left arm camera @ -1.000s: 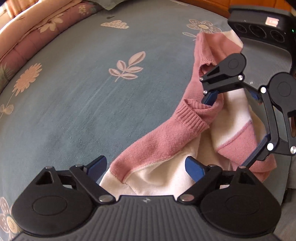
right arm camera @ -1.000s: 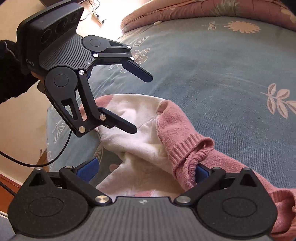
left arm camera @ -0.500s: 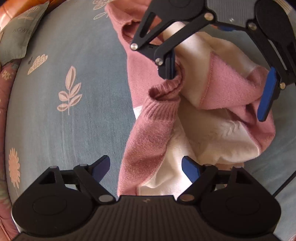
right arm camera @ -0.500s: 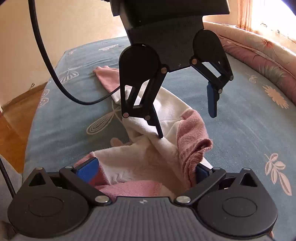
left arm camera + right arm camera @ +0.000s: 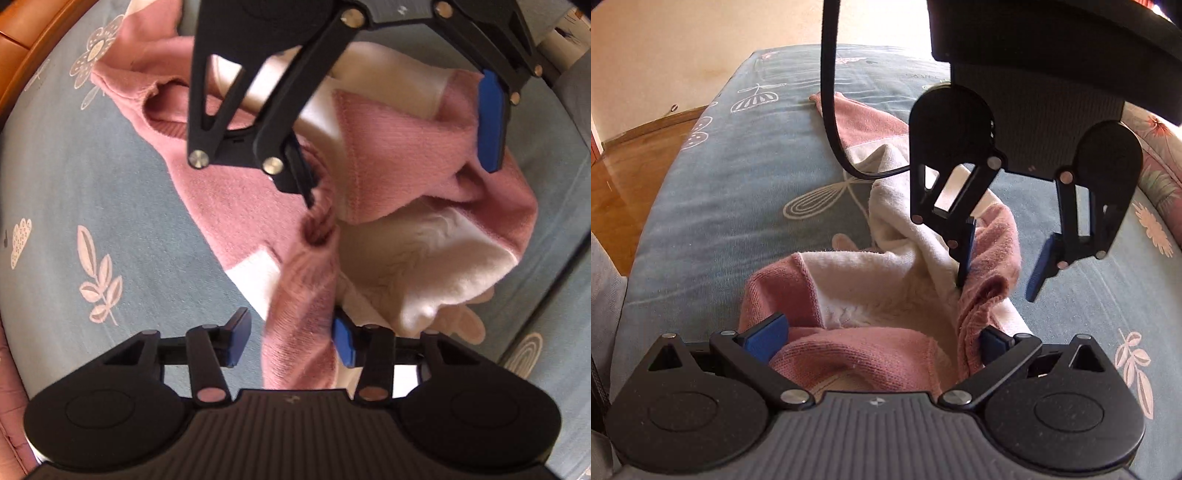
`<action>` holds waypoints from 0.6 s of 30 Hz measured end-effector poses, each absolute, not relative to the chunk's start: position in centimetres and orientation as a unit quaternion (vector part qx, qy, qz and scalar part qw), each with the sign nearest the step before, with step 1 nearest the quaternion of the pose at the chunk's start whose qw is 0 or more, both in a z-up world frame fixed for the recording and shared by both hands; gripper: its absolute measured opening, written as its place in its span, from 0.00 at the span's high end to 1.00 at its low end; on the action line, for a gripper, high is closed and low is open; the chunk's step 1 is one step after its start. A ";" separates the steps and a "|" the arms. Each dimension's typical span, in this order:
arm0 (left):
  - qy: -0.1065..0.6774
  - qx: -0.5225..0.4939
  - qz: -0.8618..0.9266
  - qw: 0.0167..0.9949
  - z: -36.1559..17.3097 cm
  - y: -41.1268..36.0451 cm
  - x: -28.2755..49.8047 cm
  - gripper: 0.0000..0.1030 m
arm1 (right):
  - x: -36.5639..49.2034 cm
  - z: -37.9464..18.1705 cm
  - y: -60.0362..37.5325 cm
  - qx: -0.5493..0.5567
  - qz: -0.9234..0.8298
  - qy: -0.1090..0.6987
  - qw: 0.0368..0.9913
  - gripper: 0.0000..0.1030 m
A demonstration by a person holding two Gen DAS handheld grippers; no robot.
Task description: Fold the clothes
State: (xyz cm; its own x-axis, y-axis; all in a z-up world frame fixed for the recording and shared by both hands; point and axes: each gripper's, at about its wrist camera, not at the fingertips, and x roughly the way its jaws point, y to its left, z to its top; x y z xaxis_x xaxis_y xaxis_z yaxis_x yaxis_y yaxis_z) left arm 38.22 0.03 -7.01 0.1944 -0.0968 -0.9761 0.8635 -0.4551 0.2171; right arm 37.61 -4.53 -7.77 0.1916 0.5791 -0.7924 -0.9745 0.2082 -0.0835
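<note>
On 1 blue bedspread [image 5: 110, 192]: 1 pink-and-white garment [image 5: 424, 177], 2 tongs.

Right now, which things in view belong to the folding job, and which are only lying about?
Job: pink and white sweater; left gripper, jaws have just been closing around its sleeve; right gripper; blue bedspread underneath.
Only there: black cable; pink quilt; wooden floor.

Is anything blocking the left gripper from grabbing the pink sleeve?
No. The pink sleeve already lies between the fingers of the left gripper, which have just been closing. Nothing sits between them, though a gap remains on one side. The right gripper hovers farther along the sweater.
</note>
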 end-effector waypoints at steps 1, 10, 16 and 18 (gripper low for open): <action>0.298 0.645 -0.560 0.426 -6.9 0.4 37.9 0.59 | 37.6 -7.8 -4.7 -0.304 0.549 0.323 0.709 0.00; 0.297 0.623 -0.571 0.446 -5.9 -0.9 39.2 0.59 | 36.8 -8.3 -4.2 -0.323 0.557 0.313 0.699 0.00; 0.311 0.629 -0.583 0.409 -6.4 0.1 38.1 0.87 | 36.6 -8.0 -4.6 -0.332 0.557 0.308 0.696 0.00; 0.307 0.633 -0.582 0.409 -6.0 0.9 37.5 0.87 | 36.6 -8.0 -4.8 -0.328 0.554 0.311 0.699 0.00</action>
